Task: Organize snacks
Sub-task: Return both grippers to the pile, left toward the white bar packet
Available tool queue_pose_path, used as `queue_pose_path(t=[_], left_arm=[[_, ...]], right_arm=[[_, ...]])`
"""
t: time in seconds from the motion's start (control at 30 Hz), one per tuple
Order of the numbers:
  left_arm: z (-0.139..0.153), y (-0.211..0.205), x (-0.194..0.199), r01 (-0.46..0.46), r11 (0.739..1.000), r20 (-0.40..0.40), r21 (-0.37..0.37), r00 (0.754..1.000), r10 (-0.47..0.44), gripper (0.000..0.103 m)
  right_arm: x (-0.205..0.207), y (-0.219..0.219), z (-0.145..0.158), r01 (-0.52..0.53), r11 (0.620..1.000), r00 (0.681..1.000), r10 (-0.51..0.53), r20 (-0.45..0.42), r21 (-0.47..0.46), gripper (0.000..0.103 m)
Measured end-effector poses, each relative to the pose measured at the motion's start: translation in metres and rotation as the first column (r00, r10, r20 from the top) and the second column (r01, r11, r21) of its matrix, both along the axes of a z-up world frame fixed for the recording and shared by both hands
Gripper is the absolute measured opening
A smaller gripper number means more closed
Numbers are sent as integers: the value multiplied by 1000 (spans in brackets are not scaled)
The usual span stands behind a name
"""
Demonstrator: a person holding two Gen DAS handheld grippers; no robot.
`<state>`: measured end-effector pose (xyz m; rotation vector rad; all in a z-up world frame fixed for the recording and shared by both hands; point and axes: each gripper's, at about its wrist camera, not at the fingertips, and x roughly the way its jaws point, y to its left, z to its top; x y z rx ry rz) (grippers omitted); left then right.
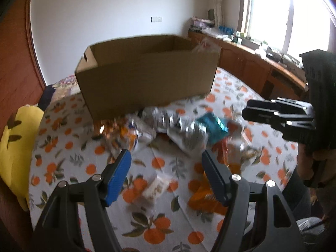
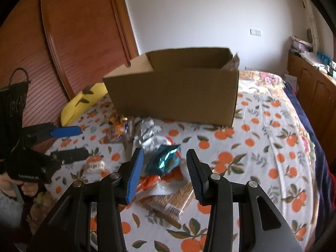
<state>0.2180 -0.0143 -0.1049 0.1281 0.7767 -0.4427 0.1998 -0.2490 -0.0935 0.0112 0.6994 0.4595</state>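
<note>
Both grippers hovered over a bed w/ an orange-print sheet (image 1: 69, 130); neither held anything.

Left gripper (image 1: 167, 164) had its fingers spread wide, nothing between them; below the gap lay a small pale packet (image 1: 156, 187) and, just right of it, an orange packet (image 1: 204, 197); blurred, so labels couldn't be read. From the right wrist view the same gripper (image 2: 73, 140) showed at the left edge, one blue pad and one black finger apart, above the small pale packet (image 2: 94, 166).

Right gripper (image 2: 166, 168) was also spread open, empty; thru the gap sat a teal foil packet (image 2: 166, 160), an orange-and-white wrapper (image 2: 150, 181) touching it below, and a pack of wafers (image 2: 172, 199) w/ a barcode nearer the camera. In the left wrist view it (image 1: 251, 111) reached in from the right edge, its finger spacing not clear there.

Snack pile lay between grippers and cardboard box (image 2: 174, 98): silver foil packets (image 2: 148, 131), a brown-orange bag (image 2: 117, 132) just left of them; all on the sheet, near the box's front wall. Box stood upright, top open; one clear bag (image 2: 233, 62) poked above its far right corner. Yellow plush toy (image 2: 84, 103) lay left of box, at the bed's edge by a wooden headboard (image 2: 73, 31).
</note>
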Motion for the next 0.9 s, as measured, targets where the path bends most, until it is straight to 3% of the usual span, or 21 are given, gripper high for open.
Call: queue_pose_path(t=[0.3, 0.6, 0.83, 0.9], left_arm=[[-32, -1, -6, 3, 999, -34, 45, 999, -2, 60], [-47, 1, 3, -26, 993, -48, 119, 998, 32, 49], [-55, 3, 7, -22, 992, -65, 127, 997, 31, 48], [-57, 5, 7, -20, 992, -67, 125, 997, 28, 43]], right_arm=[[3, -3, -32, -8, 1000, 1000, 9, -23, 22, 43], [-7, 5, -27, -40, 998, 999, 41, -8, 39, 43], [2, 20, -25, -64, 998, 998, 64, -14, 4, 43], [8, 24, -26, -58, 998, 998, 58, -21, -23, 43]])
